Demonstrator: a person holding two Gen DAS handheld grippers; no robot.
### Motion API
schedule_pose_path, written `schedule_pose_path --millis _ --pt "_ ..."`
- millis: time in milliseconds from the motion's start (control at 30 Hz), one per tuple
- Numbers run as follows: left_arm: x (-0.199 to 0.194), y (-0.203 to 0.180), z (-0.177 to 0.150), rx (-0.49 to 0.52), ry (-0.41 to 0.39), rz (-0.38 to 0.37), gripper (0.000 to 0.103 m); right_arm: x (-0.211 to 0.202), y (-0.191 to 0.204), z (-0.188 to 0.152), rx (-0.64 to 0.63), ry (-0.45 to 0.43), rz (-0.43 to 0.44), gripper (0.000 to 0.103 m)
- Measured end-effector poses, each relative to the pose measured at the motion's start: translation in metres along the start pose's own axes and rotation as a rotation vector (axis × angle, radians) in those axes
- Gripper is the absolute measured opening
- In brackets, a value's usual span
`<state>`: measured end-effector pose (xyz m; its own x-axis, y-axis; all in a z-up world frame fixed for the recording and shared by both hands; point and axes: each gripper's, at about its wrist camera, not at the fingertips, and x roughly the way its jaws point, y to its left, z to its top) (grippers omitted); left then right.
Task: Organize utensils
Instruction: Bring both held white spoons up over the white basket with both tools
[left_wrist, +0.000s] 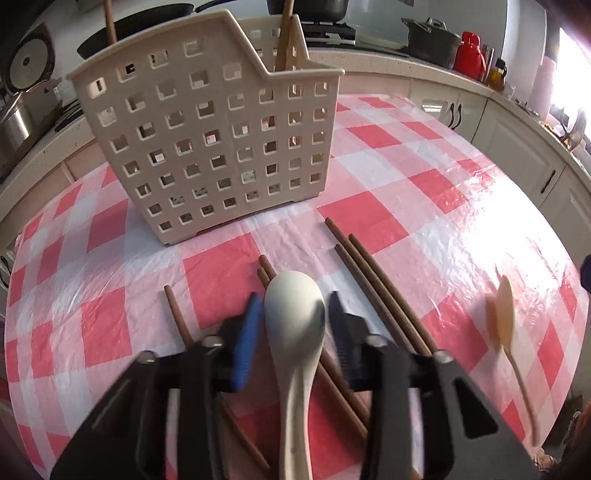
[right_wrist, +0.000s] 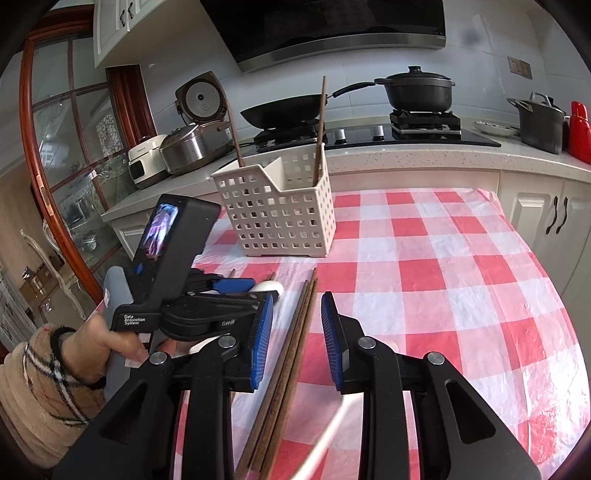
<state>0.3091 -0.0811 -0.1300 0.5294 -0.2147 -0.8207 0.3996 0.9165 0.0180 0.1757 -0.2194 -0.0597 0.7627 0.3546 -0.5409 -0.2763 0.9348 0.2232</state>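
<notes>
The surface (left_wrist: 424, 155), under its glossy red-and-white checked cloth, carries everything you need; that plastic sheen suggests hard utensils will skid on it if nudged sideways.

The perforated utensil basket (left_wrist: 207, 140) stands upright at the far side, with a couple of brown sticks already leaning inside it. It looks like light plastic, so it could tip or slide if you knock its rim while dropping something in.

The loose chopsticks (left_wrist: 373, 280) lie on the cloth near you, a group of three just right of your left gripper (left_wrist: 293, 314) and others partly under it. They look stiff, thin and light, and probably roll; take them near the middle, several together, so they stay level.

The white spoon (left_wrist: 295, 306) lies on top of two chopsticks, its bowl toward the basket, between your left jaws, which are spread and not touching it. It looks glazed, so likely smooth, hard and chippable; close on the neck just behind the bowl rather than on the rounded bowl.

A pale wooden spoon (left_wrist: 504, 314) lies well to the right, blurred.

Your right gripper (right_wrist: 297, 332) hovers with released jaws straddling the group of three chopsticks, holding nothing.
</notes>
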Motion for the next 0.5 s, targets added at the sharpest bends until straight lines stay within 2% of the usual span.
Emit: schedule_pose_path --millis 167,300,500 --pt "-0.011 -0.001 -0.003 -0.001 -0.049 0.017 0.033 0.004 -0.016 -0.001 0.035 0.016 -0.013 0.026" --pt "-0.039 0.005 -0.012 -0.052 -0.119 -0.015 0.032 0.012 -0.036 -0.006 0.078 0.070 -0.056 0.027" --pt "-0.100 0.016 -0.040 -0.139 -0.364 -0.053 0.032 0.028 -0.044 -0.020 0.075 0.157 -0.125 0.029"
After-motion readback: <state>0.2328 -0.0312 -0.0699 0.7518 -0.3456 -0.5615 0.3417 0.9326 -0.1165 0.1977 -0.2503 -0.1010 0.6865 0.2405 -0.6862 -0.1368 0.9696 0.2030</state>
